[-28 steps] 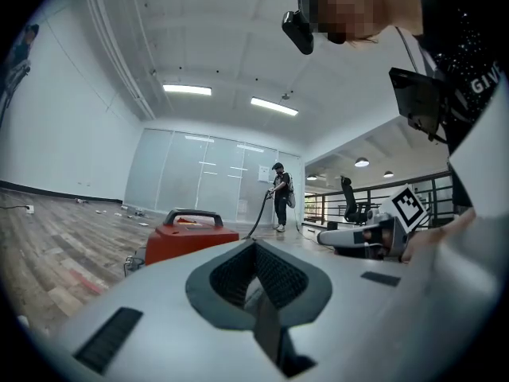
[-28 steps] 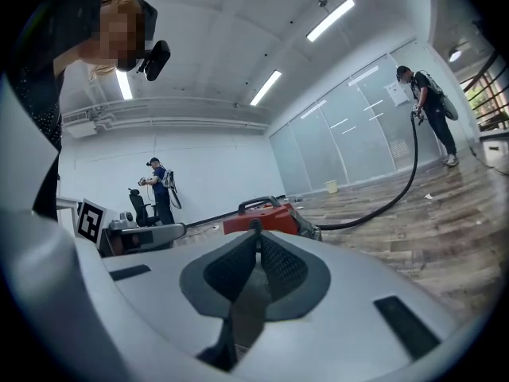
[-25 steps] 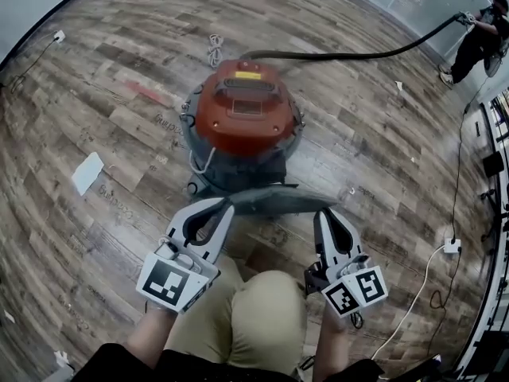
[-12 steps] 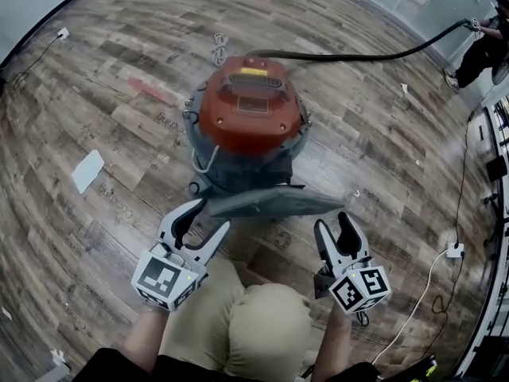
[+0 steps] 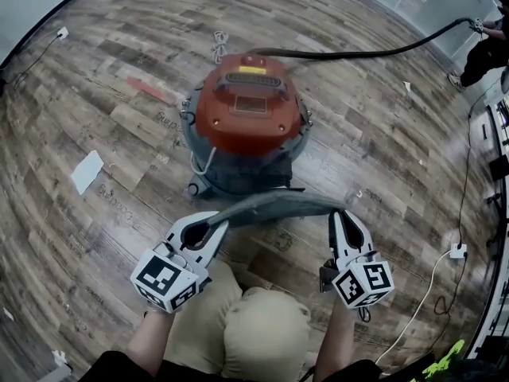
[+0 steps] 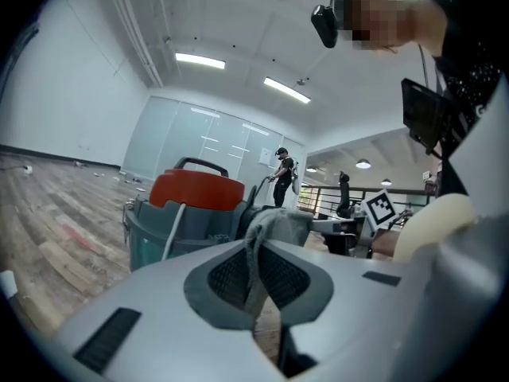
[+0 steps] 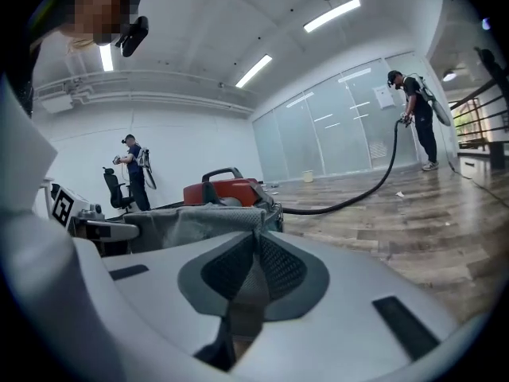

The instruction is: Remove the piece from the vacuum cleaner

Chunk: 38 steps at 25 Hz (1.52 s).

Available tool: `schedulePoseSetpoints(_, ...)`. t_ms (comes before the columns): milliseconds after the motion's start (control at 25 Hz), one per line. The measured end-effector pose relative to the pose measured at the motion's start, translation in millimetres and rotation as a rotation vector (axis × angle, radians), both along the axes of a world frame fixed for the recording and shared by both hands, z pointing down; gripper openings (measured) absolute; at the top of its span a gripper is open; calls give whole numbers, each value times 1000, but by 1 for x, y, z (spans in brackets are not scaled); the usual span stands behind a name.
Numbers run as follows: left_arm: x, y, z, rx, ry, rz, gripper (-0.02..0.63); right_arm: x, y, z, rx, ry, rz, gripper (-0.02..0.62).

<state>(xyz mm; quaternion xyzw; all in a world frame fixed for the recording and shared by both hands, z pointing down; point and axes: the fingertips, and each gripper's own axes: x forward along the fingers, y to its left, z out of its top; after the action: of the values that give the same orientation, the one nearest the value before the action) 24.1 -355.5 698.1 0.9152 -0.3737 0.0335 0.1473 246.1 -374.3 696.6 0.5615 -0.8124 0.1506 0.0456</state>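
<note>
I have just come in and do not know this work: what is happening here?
A person holds one tool in each hand. The left tool and the right tool are closing on the two ends of a grey cloth piece, stretched between them on the person's side of the red vacuum cleaner.

Wood-plank floor [image 5: 119, 134], pale walls [image 6: 71, 94], a glass partition [image 7: 334, 126], strip lights [image 7: 332, 14] on a white ceiling [image 7: 215, 22].
</note>
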Motion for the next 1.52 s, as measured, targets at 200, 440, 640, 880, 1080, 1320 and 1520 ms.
schedulePoseSetpoints(200, 12, 17, -4, -22, 34, 79, 19, -7, 18, -1, 7, 22, -18, 21)
schedulePoseSetpoints(440, 12, 26, -15, -1, 48, 99, 18, -14, 42, -7, 20, 41, -2, 21)
schedulePoseSetpoints(640, 9, 34, -18, -4, 66, 94, 18, -14, 57, -12, 28, 49, 18, 21)
schedulePoseSetpoints(880, 1, 47, -20, -10, 114, 101, 18, 4, 77, -13, 40, 10, 79, 21)
schedulePoseSetpoints(1080, -4, 46, -9, 5, 67, 73, 20, 0, 76, -11, 32, 63, 44, 21)
schedulePoseSetpoints(1320, -20, 36, -23, 92, 148, -26, 233, -1, 68, 5, -22, 34, 18, 255)
schedulePoseSetpoints(1520, -19, 35, -23, 132, 60, -12, 232, -8, 66, -9, 32, 29, 13, 248)
